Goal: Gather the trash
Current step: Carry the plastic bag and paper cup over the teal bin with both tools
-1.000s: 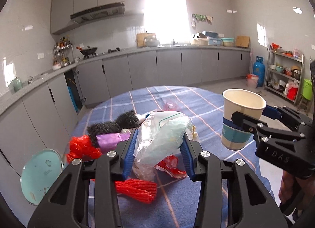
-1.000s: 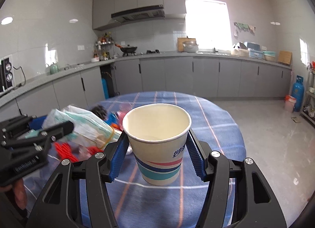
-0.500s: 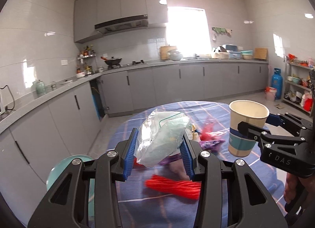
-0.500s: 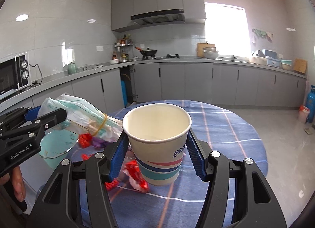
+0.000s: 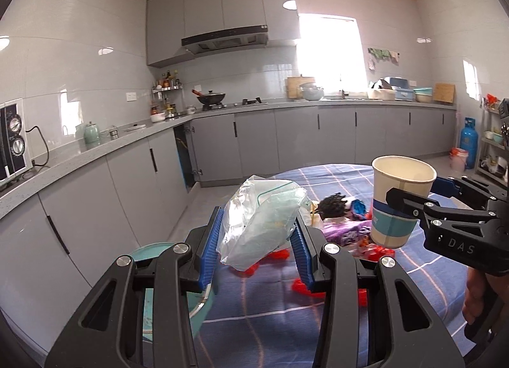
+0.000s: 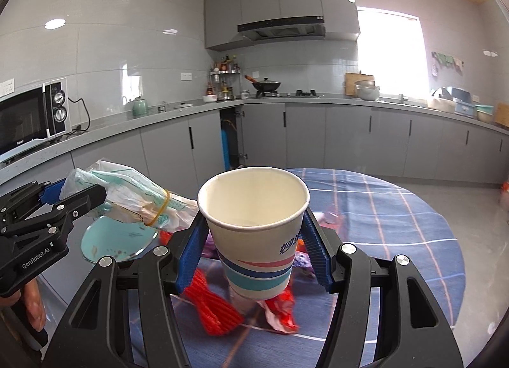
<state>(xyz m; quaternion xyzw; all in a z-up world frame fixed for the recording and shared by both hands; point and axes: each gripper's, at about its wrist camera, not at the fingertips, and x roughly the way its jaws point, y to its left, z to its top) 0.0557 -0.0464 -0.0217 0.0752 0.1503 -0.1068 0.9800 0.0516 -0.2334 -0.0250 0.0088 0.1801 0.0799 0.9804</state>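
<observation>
My left gripper (image 5: pixel 257 237) is shut on a crumpled clear plastic bag (image 5: pixel 257 221) with pale green print, held above the table's left edge. From the right wrist view the same plastic bag (image 6: pixel 127 196) shows a yellow rubber band around it, with the left gripper (image 6: pixel 70 199) at the far left. My right gripper (image 6: pixel 254 237) is shut on an upright, empty paper cup (image 6: pixel 254 228) with blue and red stripes. That paper cup (image 5: pixel 399 202) and the right gripper (image 5: pixel 413 209) appear at the right of the left wrist view. Red wrappers (image 6: pixel 213 304) and a purple wrapper (image 5: pixel 343 231) lie on the table.
A round table with a blue plaid cloth (image 6: pixel 397 225) lies below both grippers. A teal bin lid (image 6: pixel 117 237) sits beside the table's left edge. Grey kitchen cabinets (image 5: pixel 133 177) run along the left and back walls. A microwave (image 6: pixel 28 116) stands on the counter.
Both grippers have swung left and risen slightly with their loads still held. The teal bin lid has come closer into view under the left gripper, and the table's trash has slid right.
</observation>
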